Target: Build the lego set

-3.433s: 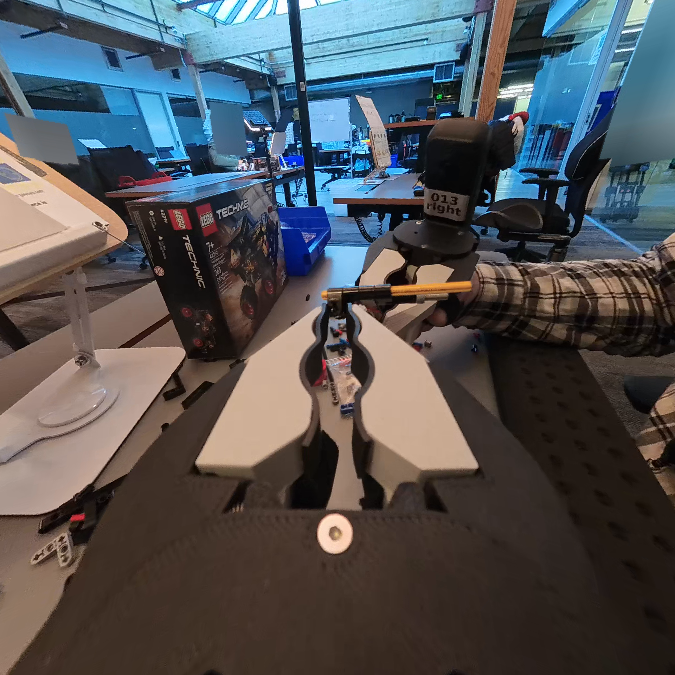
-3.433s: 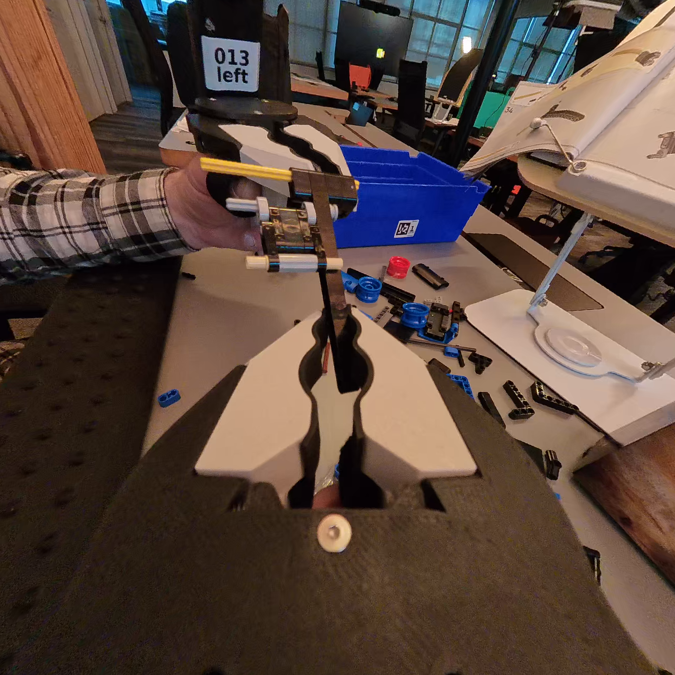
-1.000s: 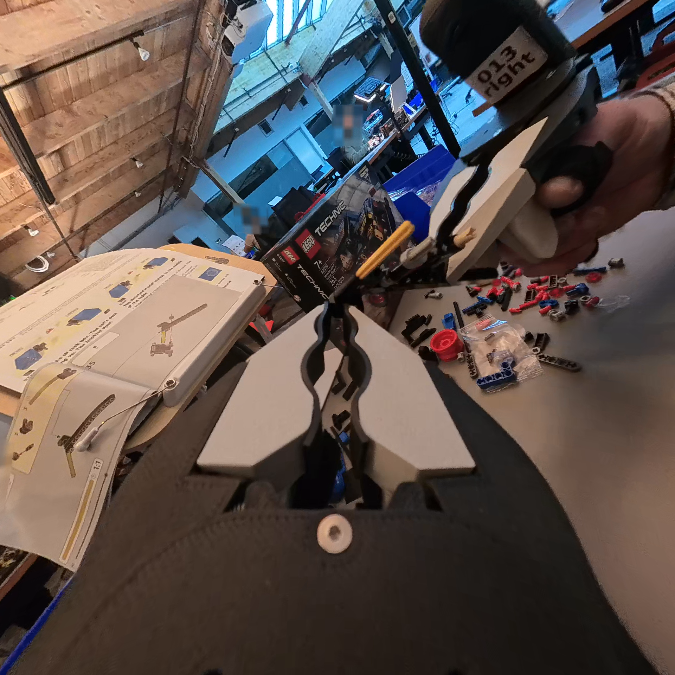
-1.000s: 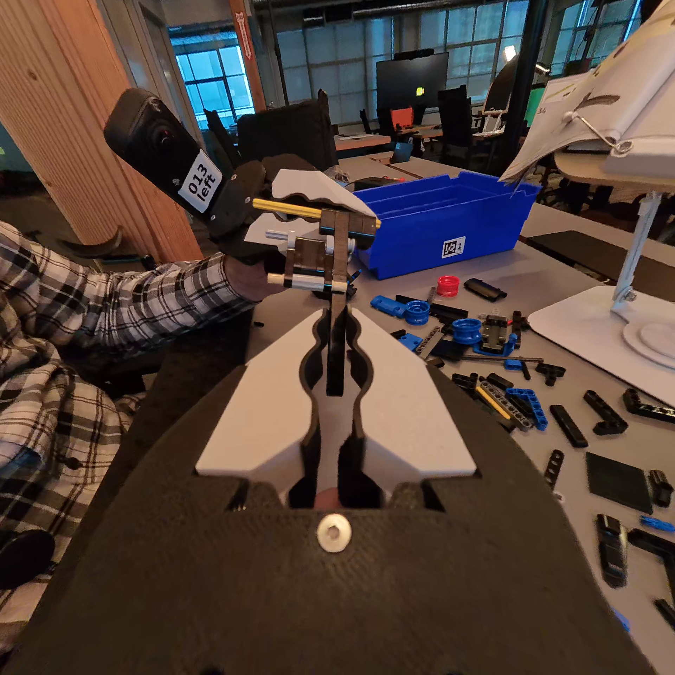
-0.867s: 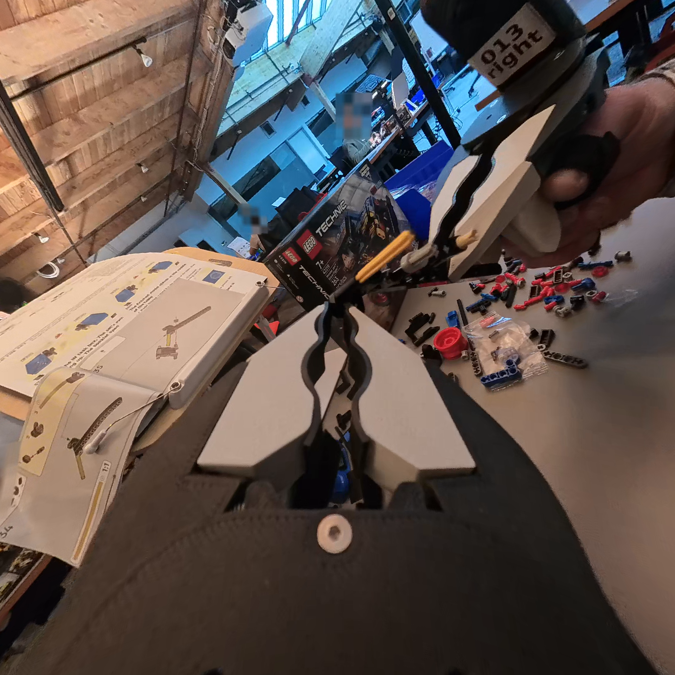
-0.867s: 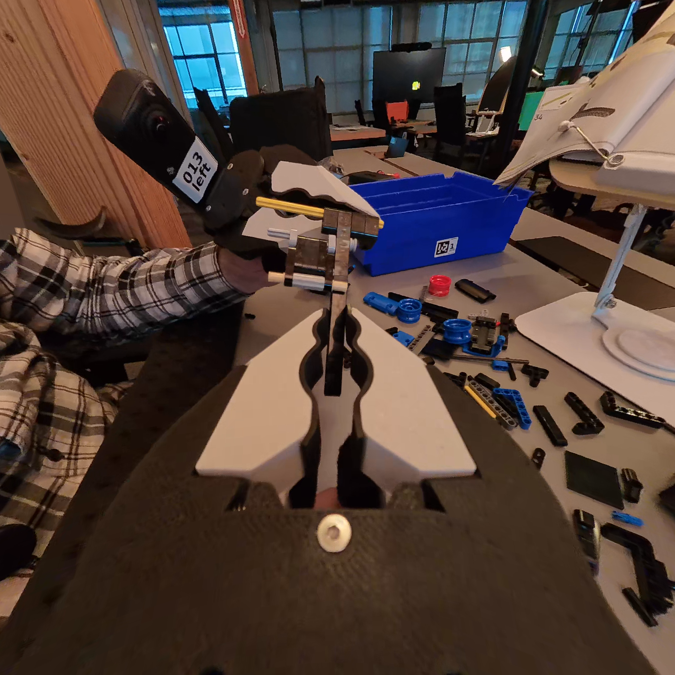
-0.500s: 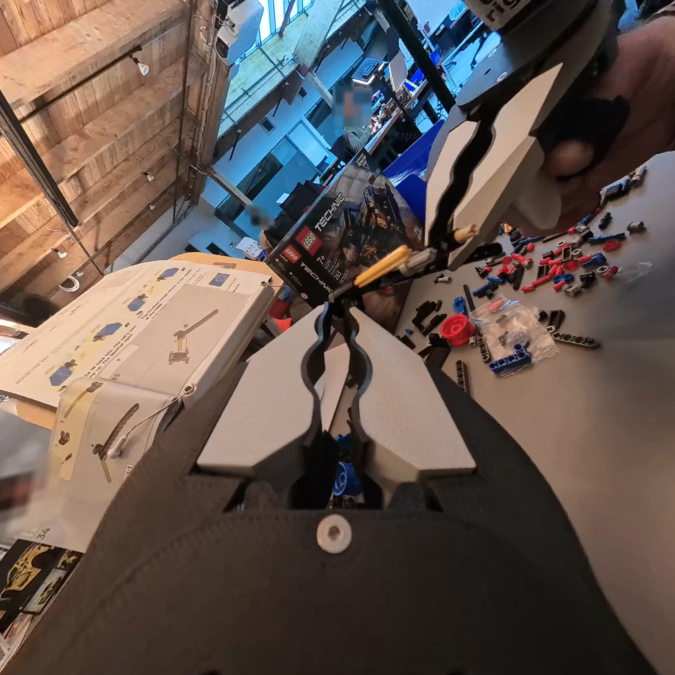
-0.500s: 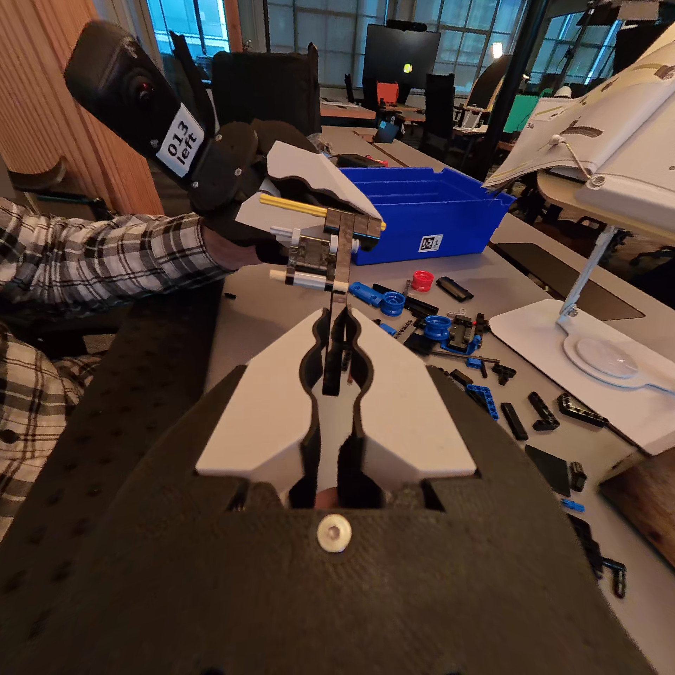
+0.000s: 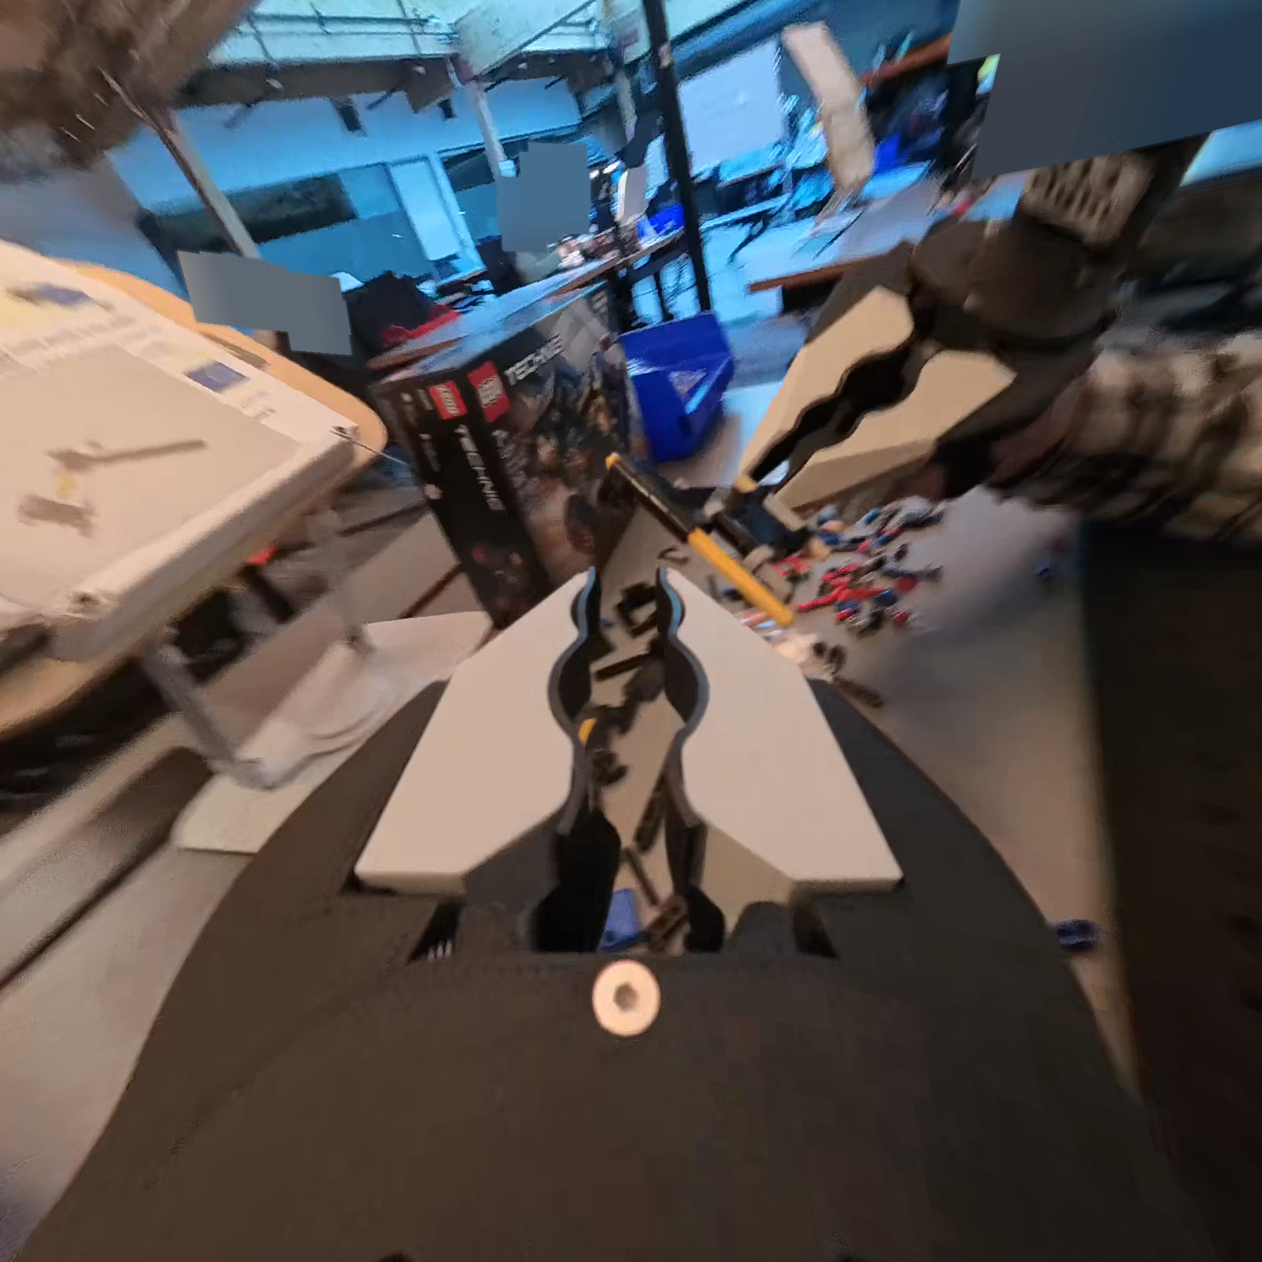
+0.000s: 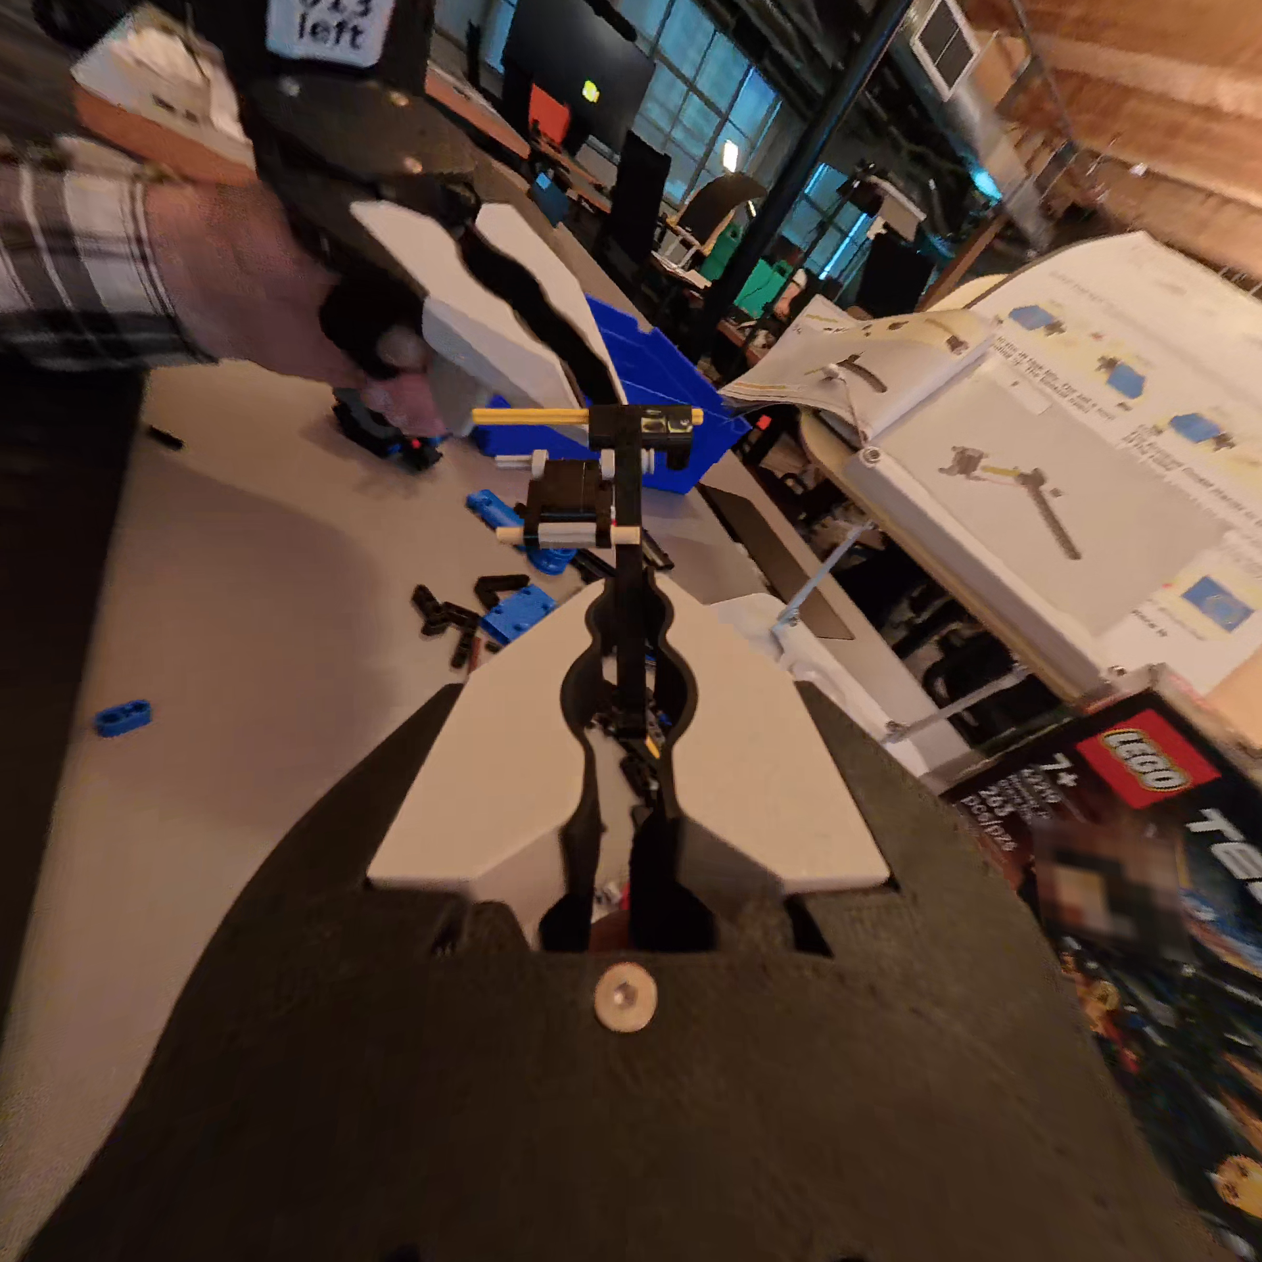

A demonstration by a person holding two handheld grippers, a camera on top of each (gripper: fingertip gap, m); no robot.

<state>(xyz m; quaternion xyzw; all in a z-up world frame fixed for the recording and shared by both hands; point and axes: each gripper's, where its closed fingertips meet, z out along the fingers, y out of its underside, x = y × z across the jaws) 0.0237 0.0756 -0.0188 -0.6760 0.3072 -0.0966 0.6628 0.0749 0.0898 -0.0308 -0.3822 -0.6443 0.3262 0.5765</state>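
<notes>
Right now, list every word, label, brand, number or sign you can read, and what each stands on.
I name only what bears the writing and do not quote the wording.
Lego set box: red logo, white lettering and numbers, readable.
White label atop the left gripper: dark print, partly cut off.
Instruction booklet: small print, blurred.

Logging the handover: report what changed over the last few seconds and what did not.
The left gripper let go of the thin yellow axle on the small black-and-white lego assembly, opened and drew away from it. The right gripper stays shut on the assembly's long black beam, now carrying it alone. Loose black pieces still lie on the grey table.
</notes>
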